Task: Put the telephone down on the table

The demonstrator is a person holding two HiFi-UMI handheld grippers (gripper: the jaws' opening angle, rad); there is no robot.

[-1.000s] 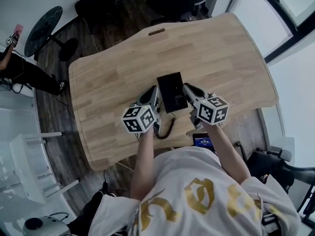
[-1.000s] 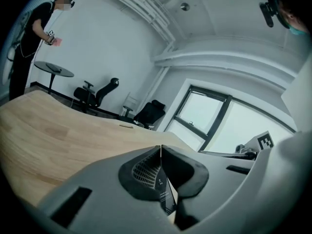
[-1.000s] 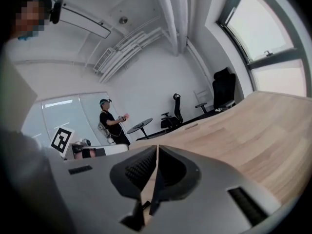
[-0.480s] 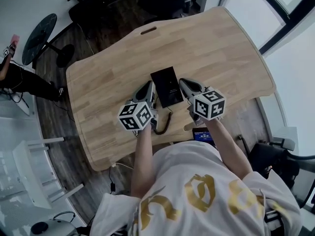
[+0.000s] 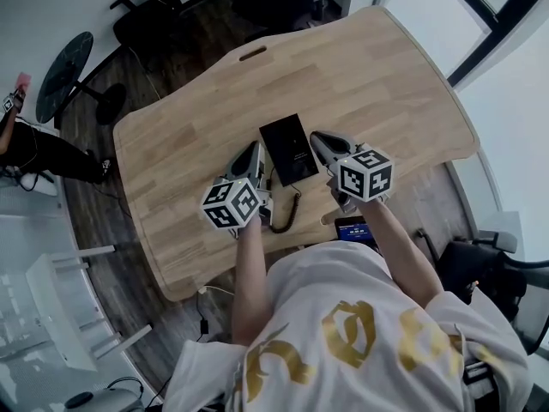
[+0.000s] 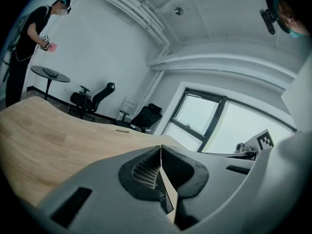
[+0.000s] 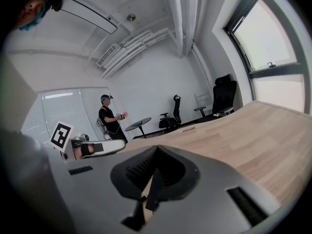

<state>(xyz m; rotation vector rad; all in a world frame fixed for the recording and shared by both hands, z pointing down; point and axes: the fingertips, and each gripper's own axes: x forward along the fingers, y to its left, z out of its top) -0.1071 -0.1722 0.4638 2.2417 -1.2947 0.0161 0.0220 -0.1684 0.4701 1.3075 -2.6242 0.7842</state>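
The black telephone (image 5: 289,148) lies flat on the wooden table (image 5: 377,75), and its coiled cord (image 5: 290,213) trails toward the near edge. My left gripper (image 5: 255,153) rests just left of the telephone and my right gripper (image 5: 319,140) just right of it, neither touching it as far as I can see. In the left gripper view the jaws (image 6: 161,150) are shut with nothing between them. The right gripper's jaws (image 7: 157,151) are shut and empty too. Neither gripper view shows the telephone.
A small device with a lit blue screen (image 5: 353,228) sits at the table's near edge by my right arm. Black office chairs (image 5: 154,15) and a round black side table (image 5: 73,63) stand beyond the far side. A person (image 5: 26,136) stands at the left.
Only the head view has drifted a little. Both grippers stay shut on either side of the telephone, which has not moved on the table.
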